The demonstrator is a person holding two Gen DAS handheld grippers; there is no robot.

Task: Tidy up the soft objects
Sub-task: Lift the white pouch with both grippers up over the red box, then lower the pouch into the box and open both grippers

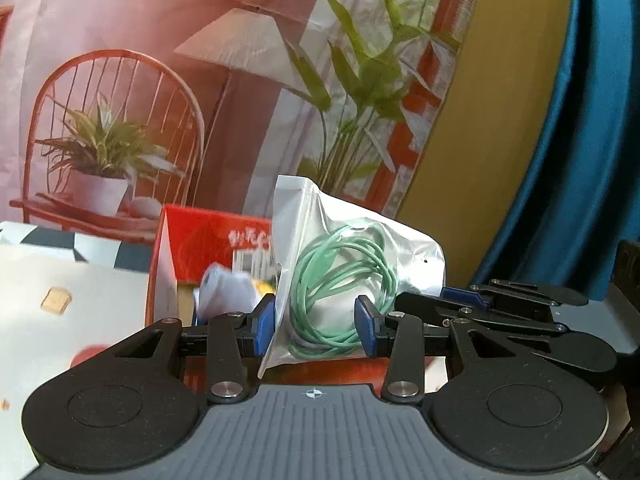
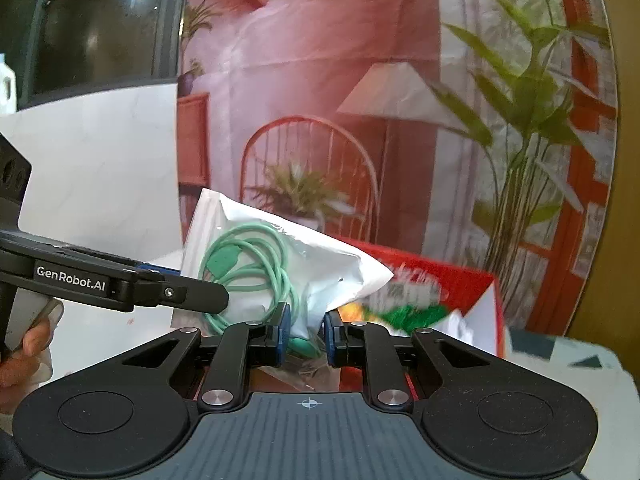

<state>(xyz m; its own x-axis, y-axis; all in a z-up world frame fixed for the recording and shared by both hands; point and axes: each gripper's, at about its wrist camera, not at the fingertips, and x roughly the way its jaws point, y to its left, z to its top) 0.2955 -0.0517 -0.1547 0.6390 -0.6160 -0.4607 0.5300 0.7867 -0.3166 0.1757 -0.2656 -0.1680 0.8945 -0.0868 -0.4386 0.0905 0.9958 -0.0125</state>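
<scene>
I have a clear plastic pouch (image 1: 340, 248) with a coiled green cable (image 1: 340, 276) sealed inside it, and I hold it up in the air between both my tools, above and just in front of an open red box (image 1: 208, 240). My left gripper (image 1: 316, 326) has its blue fingers (image 1: 265, 326) set around the lower part of the pouch, one on each side, with the pouch's left edge against the left one; the right one seems to touch the cable's bulge, but I cannot tell for sure that both are pressing. My right gripper (image 2: 306, 338) is clenched much tighter, its blue fingers (image 2: 283, 334) nearly together and pinching the bottom corner of the pouch where a loop of cable shows between them. From my right wrist view, my left tool comes in from the left side and my left hand (image 2: 24, 356) wraps its handle. The pouch stands tilted, its sealed top edge leaning away to the upper left. Inside the red box I can make out a pale blue-grey soft lump (image 1: 224, 292) and something green and fluffy (image 2: 404, 314), both blurred. The box sits on a table (image 1: 60, 280) with a white patterned cloth. Behind it hangs a printed backdrop (image 1: 160, 80) with a chair, a lamp and plants.
</scene>
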